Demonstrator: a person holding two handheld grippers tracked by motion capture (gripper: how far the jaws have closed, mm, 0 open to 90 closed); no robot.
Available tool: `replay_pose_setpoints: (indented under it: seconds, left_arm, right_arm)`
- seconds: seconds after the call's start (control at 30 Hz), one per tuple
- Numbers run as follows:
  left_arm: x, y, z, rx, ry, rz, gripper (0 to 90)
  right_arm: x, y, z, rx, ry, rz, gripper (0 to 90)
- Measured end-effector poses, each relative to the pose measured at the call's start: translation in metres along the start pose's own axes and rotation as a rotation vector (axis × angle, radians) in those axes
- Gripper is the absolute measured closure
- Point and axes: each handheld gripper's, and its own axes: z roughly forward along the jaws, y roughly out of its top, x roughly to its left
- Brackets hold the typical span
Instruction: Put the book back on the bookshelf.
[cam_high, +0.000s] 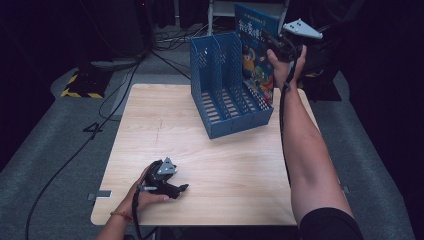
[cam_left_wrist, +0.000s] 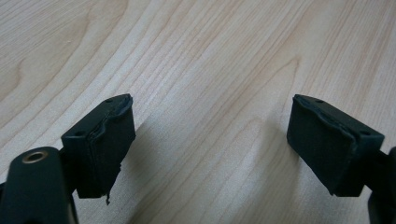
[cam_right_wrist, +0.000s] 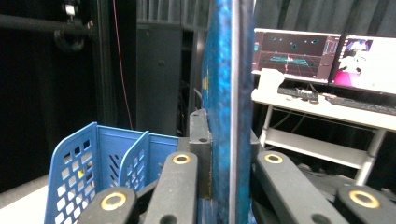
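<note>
Right gripper (cam_high: 274, 44) clamped on the top edge of the blue book (cam_high: 256, 50), held upright with its long axis near vertical, over the far right of the table (cam_high: 165, 130). The book's lower part stands at the rightmost slot of the blue file rack (cam_high: 227, 92); whether it has reached the slot floor I cannot tell. Likely next move: straight down, with the divider just left and the rack's right wall as limits. Left gripper (cam_high: 175, 189) rests near-left on the table, jaws apart and empty, well apart from the rack.
</note>
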Motion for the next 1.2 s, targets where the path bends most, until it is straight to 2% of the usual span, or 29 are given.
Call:
replay_pose_setpoints:
  seconds: [0.13,0.23,0.3,0.57,0.7,0.77,0.8,0.9,0.93,1.0,1.03,1.13,1.2]
  left_arm:
    - [0.000,0.000,0.000,0.004,-0.009,0.001,16.0]
    - [0.000,0.000,-0.001,0.003,-0.014,0.000,16.1]
    - [0.001,0.000,-0.001,0.003,-0.017,-0.001,16.1]
    - [-0.001,-0.001,-0.001,0.003,-0.006,0.005,16.6]
    - [0.000,-0.001,-0.001,-0.001,-0.022,-0.002,16.5]
    - [0.001,-0.001,-0.001,-0.001,-0.023,-0.004,16.5]
    - [0.000,-0.001,-0.001,0.000,-0.021,-0.002,16.5]
    - [-0.001,-0.001,-0.001,0.004,-0.011,0.007,16.5]
    - [-0.001,-0.001,-0.001,0.005,-0.008,0.009,16.5]
    - [-0.001,-0.001,-0.001,0.005,-0.012,0.009,16.5]
    - [-0.001,-0.001,-0.001,0.005,-0.012,0.009,16.5]
    - [-0.001,-0.001,-0.001,0.005,-0.012,0.010,16.3]
    - [-0.001,-0.001,-0.001,0.006,-0.014,0.010,16.2]
  right_arm:
    - [-0.006,-0.030,0.000,-0.046,0.000,0.079,83.0]
    - [-0.005,-0.043,-0.001,-0.060,0.009,0.078,83.0]
    - [-0.006,-0.044,-0.003,-0.074,0.021,0.075,82.9]
    - [-0.012,-0.040,0.000,-0.071,0.038,0.081,82.8]
    - [-0.004,-0.041,0.010,-0.024,0.010,0.075,81.7]
    - [-0.001,-0.042,0.012,-0.018,0.026,0.080,80.3]
    - [0.001,-0.041,0.012,-0.010,0.018,0.071,80.1]
    - [0.005,-0.034,0.014,0.041,0.040,0.022,76.3]
    - [0.007,-0.031,0.013,0.072,0.042,-0.006,71.0]
    - [0.007,-0.027,0.012,0.103,0.051,-0.018,63.7]
    - [0.006,-0.026,0.011,0.131,0.039,-0.023,62.1]
    - [0.003,-0.026,0.007,0.172,0.066,-0.017,56.2]
    - [0.003,-0.027,0.005,0.225,0.063,-0.061,54.0]
